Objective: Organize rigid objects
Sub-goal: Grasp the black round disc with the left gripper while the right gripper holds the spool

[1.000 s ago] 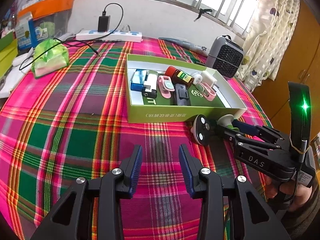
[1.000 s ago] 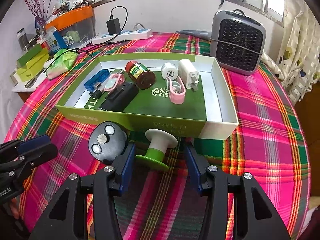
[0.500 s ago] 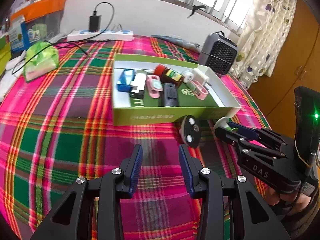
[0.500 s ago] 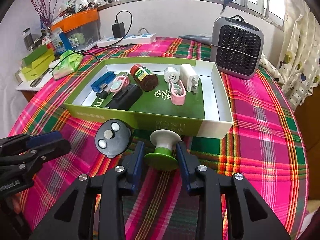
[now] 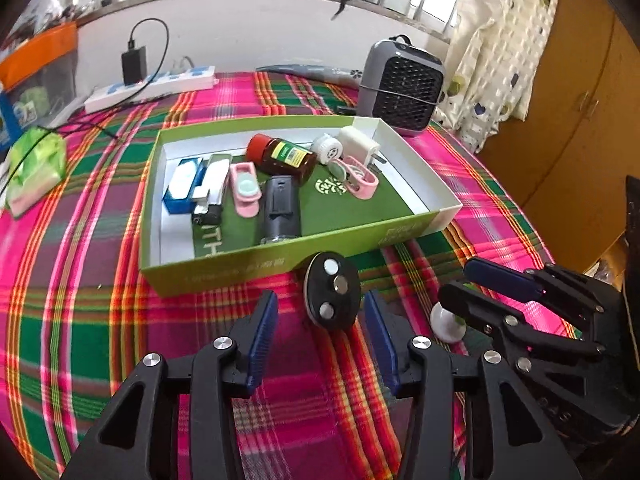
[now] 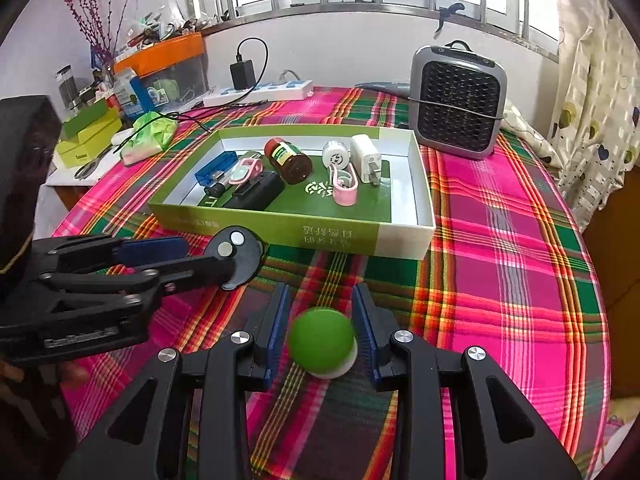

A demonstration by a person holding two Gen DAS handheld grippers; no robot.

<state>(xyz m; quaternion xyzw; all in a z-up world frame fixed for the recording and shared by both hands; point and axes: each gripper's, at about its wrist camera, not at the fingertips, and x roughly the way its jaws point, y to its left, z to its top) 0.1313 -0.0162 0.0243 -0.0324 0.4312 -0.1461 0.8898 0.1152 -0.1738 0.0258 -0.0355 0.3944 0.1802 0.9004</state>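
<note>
The left hand-held gripper [image 5: 320, 328] is spread wide, its jaws having just been opening, and a black disc [image 5: 332, 296] with three metal studs is framed between the blue pads [image 5: 262, 330] without being touched by either. The disc is tilted up on the plaid tabletop [image 5: 80, 280], just in front of the near wall of the green box [image 5: 240, 268].

The right hand-held gripper [image 6: 322, 320] is closed partway onto a green and white spool [image 6: 322, 338], its jaws having just been closing. The spool is seen between the pads, with its green flange facing the camera and the white flange behind; the right pad is pressed against it, the left pad is touching or very nearly so.

In the box, a blue case [image 5: 182, 184], a white and black device [image 5: 210, 188], a pink clip [image 5: 245, 190], a black holder [image 5: 280, 210], a brown bottle [image 5: 282, 156] with a red cap lying on its side, a white round part [image 5: 327, 151], a white plug [image 5: 358, 144] and a second pink clip [image 5: 356, 176] are laid loosely. The right part of the box floor is left bare.

A grey heater [image 5: 400, 88] is stood behind the box.
</note>
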